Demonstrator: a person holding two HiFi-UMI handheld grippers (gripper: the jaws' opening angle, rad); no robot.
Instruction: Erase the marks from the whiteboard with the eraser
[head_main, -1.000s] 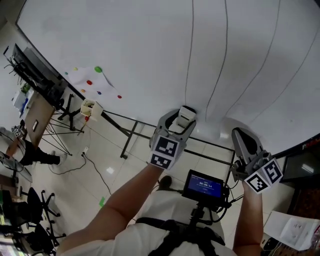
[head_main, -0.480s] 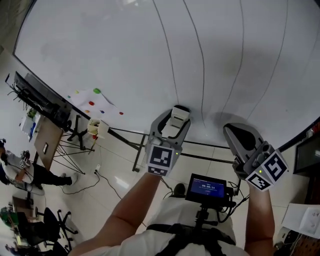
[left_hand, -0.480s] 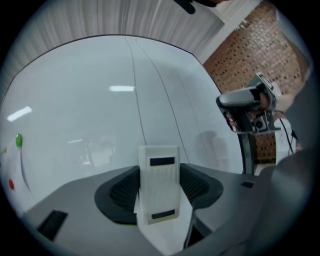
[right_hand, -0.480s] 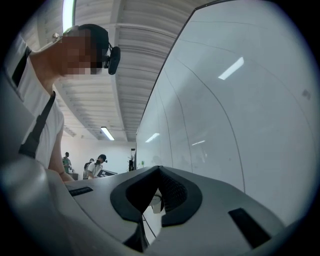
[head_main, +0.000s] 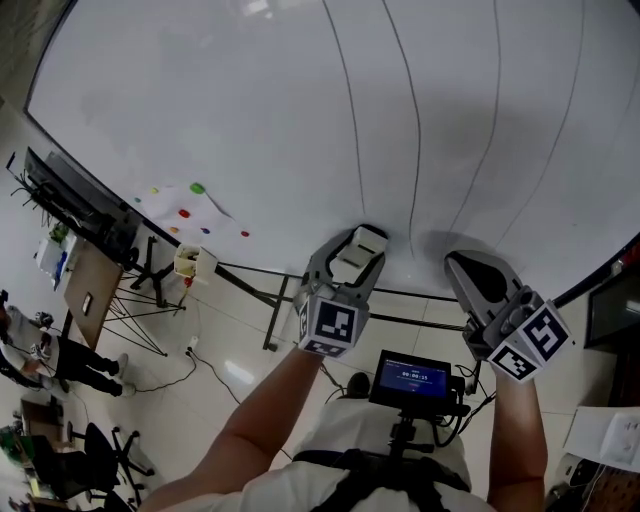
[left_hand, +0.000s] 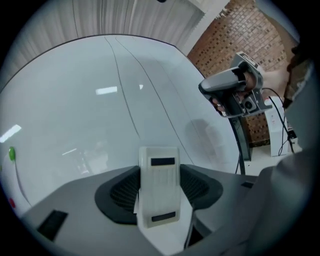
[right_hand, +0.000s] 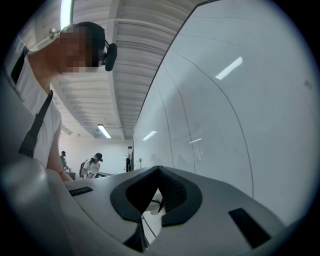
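The whiteboard (head_main: 250, 100) fills the top of the head view, with several thin dark curved lines (head_main: 405, 120) running down it. My left gripper (head_main: 357, 250) is shut on a white eraser (head_main: 363, 243) near the board's lower edge; whether it touches the board I cannot tell. In the left gripper view the eraser (left_hand: 158, 185) stands upright between the jaws of the left gripper (left_hand: 159, 189), facing the lines (left_hand: 127, 105). My right gripper (head_main: 470, 272) hangs to the right by the same edge, jaws shut with nothing between them. In its own view the right gripper (right_hand: 159, 192) lies alongside the whiteboard (right_hand: 240, 110).
A sheet with coloured magnets (head_main: 185, 205) is at the board's lower left, with a small box (head_main: 190, 262) under it. A small screen (head_main: 410, 378) sits at my chest. Desks, chairs and people (head_main: 40, 340) are at far left. A brick wall (left_hand: 235, 30) lies beyond the board's right end.
The head view has tilted, showing more of the board's lines. The left gripper with the eraser shifted slightly right and down. The right gripper has barely moved.
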